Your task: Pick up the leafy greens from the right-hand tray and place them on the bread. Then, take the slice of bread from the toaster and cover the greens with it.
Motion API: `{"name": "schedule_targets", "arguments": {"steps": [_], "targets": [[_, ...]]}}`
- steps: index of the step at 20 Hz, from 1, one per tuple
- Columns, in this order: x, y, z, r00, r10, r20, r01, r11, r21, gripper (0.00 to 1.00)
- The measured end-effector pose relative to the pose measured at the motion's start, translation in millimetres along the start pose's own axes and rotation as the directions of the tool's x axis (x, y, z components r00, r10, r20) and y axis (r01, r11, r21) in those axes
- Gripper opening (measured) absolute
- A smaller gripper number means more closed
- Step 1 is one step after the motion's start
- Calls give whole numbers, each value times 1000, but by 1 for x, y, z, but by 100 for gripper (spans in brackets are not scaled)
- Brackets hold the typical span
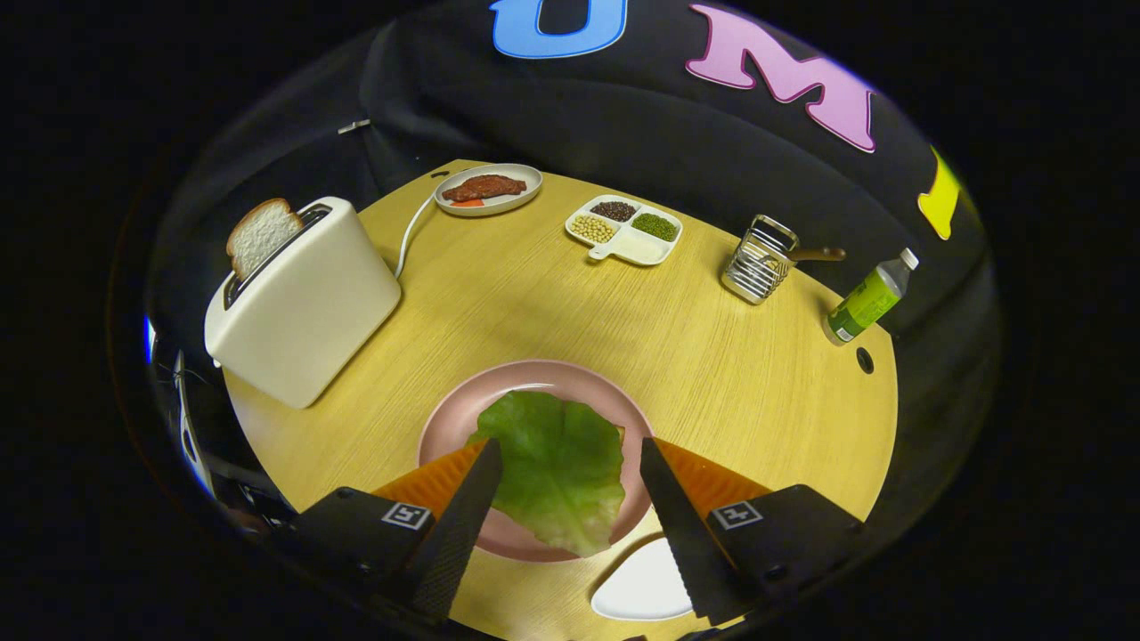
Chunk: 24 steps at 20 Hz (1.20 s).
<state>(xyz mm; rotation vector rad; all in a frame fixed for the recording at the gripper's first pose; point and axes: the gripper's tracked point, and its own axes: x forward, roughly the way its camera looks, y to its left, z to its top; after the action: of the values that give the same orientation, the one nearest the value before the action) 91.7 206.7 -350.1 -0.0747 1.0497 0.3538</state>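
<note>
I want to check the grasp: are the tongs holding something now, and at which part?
Nothing is held. The tongs stand open above the green leafy lettuce, which lies on the round pink plate between the fingers, neither pressing it.

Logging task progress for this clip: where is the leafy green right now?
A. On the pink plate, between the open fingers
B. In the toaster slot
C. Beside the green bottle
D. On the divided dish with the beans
A: the lettuce leaf lies across the pink plate, between the spread fingers of the gripper, neither pressing on it, while the bread slice stands in the toaster.
</note>
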Motion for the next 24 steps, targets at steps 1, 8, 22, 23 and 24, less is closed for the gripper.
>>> {"name": "schedule_targets", "arguments": {"steps": [1, 8, 22, 23, 24], "targets": [[-7, 1, 2, 1000, -4, 13, 4, 1000, 3, 98], [-87, 56, 63, 973, 72, 221, -89, 994, 69, 98], [-112, 249, 198, 871, 318, 375, -381, 919, 105, 98], [-106, 249, 198, 872, 307, 380, -366, 926, 91, 98], [-101, 250, 198, 871, 305, 385, -358, 931, 72, 98]]}}
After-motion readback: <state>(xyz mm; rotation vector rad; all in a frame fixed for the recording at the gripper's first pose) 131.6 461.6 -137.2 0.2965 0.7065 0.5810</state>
